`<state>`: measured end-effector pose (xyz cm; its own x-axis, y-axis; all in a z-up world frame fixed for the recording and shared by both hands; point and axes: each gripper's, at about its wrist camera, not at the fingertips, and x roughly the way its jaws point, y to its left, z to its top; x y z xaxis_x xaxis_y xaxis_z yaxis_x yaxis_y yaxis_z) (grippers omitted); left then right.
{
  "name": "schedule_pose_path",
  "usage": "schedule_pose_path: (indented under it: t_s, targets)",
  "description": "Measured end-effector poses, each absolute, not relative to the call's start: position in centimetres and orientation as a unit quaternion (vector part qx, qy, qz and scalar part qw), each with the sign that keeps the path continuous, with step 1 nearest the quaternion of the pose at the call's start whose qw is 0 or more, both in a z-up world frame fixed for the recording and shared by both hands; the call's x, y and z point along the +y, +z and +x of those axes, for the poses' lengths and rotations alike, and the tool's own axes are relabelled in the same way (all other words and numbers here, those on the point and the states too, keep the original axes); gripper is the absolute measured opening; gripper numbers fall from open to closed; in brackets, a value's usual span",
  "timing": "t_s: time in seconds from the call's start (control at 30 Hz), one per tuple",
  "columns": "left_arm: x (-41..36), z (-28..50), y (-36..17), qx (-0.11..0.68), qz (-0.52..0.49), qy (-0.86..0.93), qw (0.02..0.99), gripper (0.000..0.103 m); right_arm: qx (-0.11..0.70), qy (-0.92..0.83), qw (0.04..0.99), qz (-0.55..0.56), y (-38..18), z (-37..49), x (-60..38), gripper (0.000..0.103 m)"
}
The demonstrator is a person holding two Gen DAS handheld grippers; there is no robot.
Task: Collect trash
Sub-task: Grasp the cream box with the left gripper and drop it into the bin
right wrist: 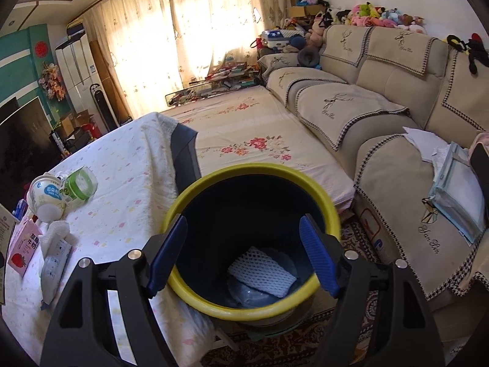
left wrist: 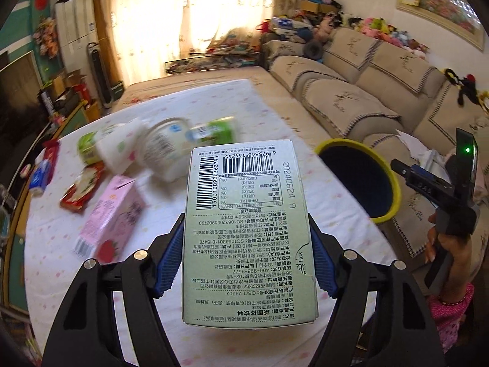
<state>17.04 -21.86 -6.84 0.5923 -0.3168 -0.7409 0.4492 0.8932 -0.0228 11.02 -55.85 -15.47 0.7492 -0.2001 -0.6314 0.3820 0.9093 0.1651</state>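
My left gripper (left wrist: 246,220) is shut on a pale green drink carton (left wrist: 247,229), which is held above the table with its printed side and barcodes facing up. Both blue pads press on its long edges. To the right stands a dark bin with a yellow rim (left wrist: 394,183). In the right wrist view my right gripper (right wrist: 243,218) hangs open over that bin (right wrist: 253,169), with nothing between its fingers. A white foam net (right wrist: 262,270) lies at the bottom of the bin. A person's hand (left wrist: 446,244) holds the right gripper beside the bin.
On the dotted tablecloth (left wrist: 244,104) lie a pink strawberry milk carton (left wrist: 110,217), a white tub (left wrist: 165,146), a green carton (left wrist: 220,131), a red packet (left wrist: 82,189) and a tissue pack (right wrist: 55,260). A beige sofa (right wrist: 382,98) runs along the right.
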Motion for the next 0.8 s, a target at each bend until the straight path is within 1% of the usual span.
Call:
schedule_pose_path:
  t_s: [0.27, 0.43, 0.67, 0.73, 0.8]
  targets:
    - [-32.9, 17.4, -7.1, 0.389, 0.129, -0.302, 0.861, 0.072, 0.312, -0.202, 0.913, 0.169, -15.9, 7.3, -60.2, 0.073]
    - [-39.3, 18.3, -9.0, 0.407, 0.148, -0.338, 0.835, 0.072, 0.314, -0.220, 0.906, 0.180, -16.4, 5.5, -62.3, 0.073]
    - [-45.6, 20.8, -11.8, 0.410, 0.179, -0.342, 0.826, 0.073, 0.323, -0.231, 0.898, 0.191, -17.2, 4.6, -63.6, 0.073]
    - [-47.0, 21.5, -12.3, 0.408, 0.186, -0.338, 0.828, 0.075, 0.326, -0.232, 0.896, 0.193, -17.4, 4.5, -63.7, 0.074]
    - [-47.7, 22.2, -12.6, 0.406, 0.186, -0.333, 0.830, 0.084, 0.328, -0.233, 0.895, 0.195, -17.6, 4.6, -63.6, 0.074]
